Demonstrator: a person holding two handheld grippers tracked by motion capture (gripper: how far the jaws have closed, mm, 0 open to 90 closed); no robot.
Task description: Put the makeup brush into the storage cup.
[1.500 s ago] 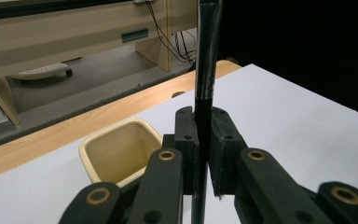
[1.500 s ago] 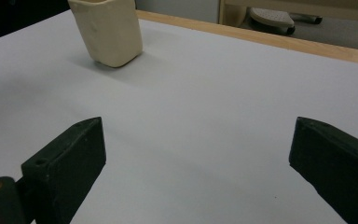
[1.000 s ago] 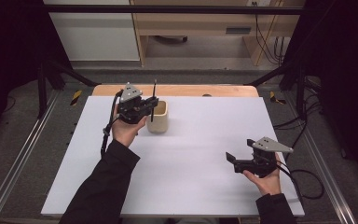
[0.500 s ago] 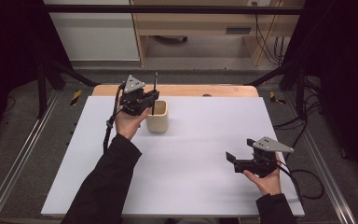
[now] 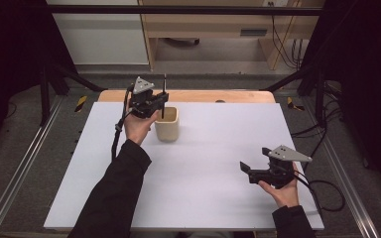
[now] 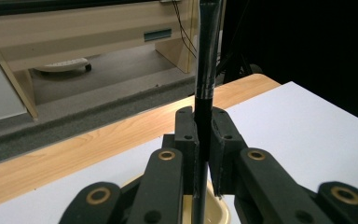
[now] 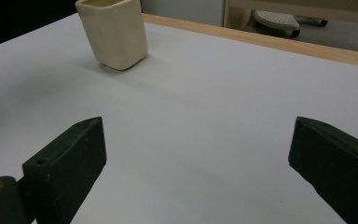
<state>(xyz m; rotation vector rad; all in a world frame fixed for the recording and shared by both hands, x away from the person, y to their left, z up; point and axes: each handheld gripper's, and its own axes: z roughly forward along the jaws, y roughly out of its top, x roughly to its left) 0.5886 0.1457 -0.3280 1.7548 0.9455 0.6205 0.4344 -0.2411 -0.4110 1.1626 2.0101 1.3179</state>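
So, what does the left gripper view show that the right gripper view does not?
The left gripper view alone gives a close look at the left gripper shut on a thin black stick, held upright above the cup's rim.

The right gripper view alone gives the right gripper open over bare white table, with the whole cream cup standing far off.

Both include the cup, the table and its wooden back edge.

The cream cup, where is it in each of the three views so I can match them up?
High view: the cream cup stands left of centre, far half of the white table, beside the left gripper.
Left gripper view: its rim peeks out at the bottom, beneath the fingers.
Right gripper view: top left.
Shared landmark: the table's wooden far edge.
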